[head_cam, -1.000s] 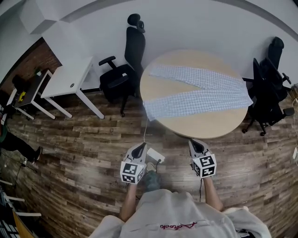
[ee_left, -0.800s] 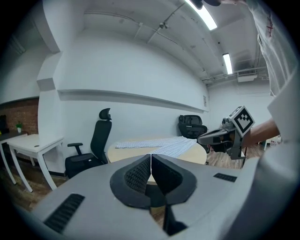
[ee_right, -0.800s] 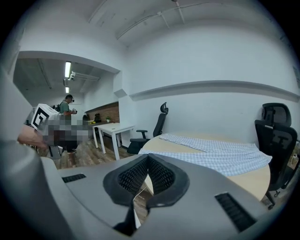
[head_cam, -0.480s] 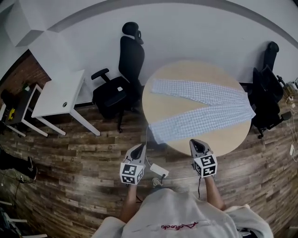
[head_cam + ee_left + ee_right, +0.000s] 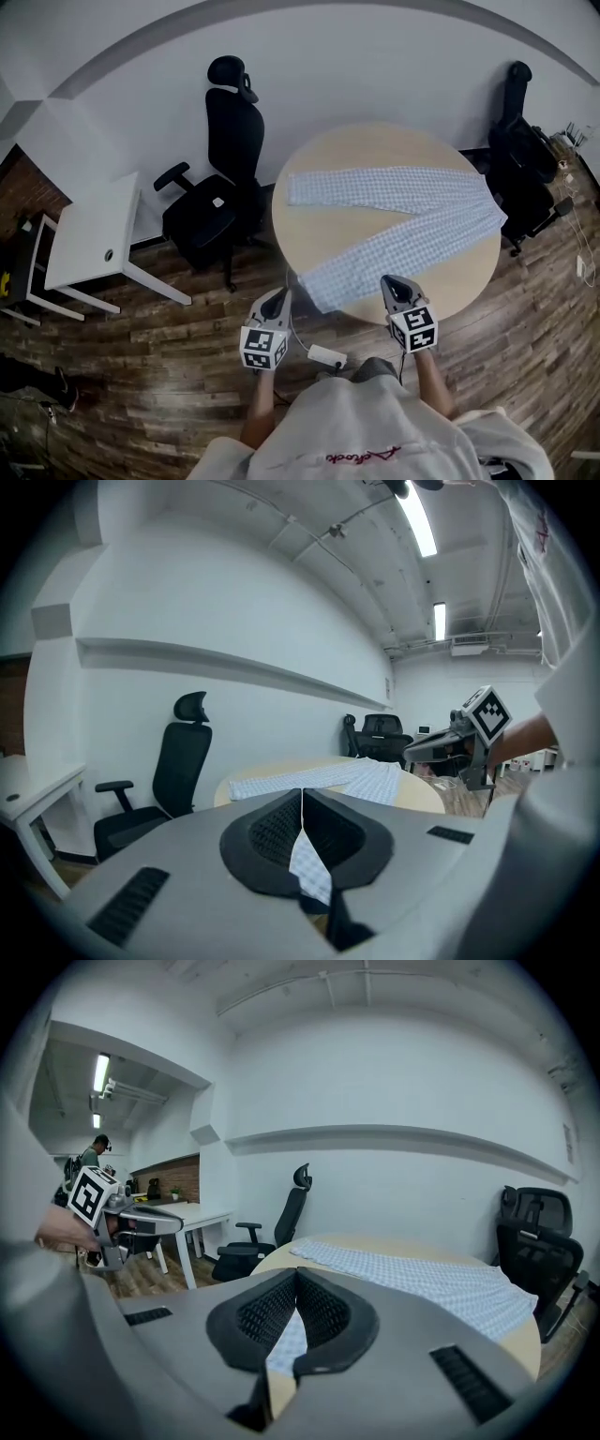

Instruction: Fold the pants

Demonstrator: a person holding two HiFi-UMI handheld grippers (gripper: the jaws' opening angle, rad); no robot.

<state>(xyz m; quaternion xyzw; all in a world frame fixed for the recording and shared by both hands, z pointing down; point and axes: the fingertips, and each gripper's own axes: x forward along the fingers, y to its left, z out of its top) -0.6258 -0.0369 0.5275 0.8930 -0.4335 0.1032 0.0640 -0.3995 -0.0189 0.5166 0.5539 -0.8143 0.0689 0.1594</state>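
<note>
Left hand-held gripper (image 5: 278, 298): jaws together, empty.
Right hand-held gripper (image 5: 392, 284): jaws together, empty.
Pants (image 5: 412, 211): spread on round worktop (image 5: 375, 150), ahead of both, untouched.
Risk: nearest hem lies at the edge; a tug may drag pants off.

pants (image 5: 375, 187): thin checked cloth, matt | table (image 5: 375, 145): pale wood — smooth | floor (image 5: 141, 375): dark wood planks — grainy | chair (image 5: 211, 211): black, matt | desk (image 5: 89, 239): white, smooth

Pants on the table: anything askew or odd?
Nothing damaged. The pants lie flat on the round table, but the legs are splayed in a V rather than laid together, and the near leg's cuff appears to hang just over the table's near-left edge.
</note>
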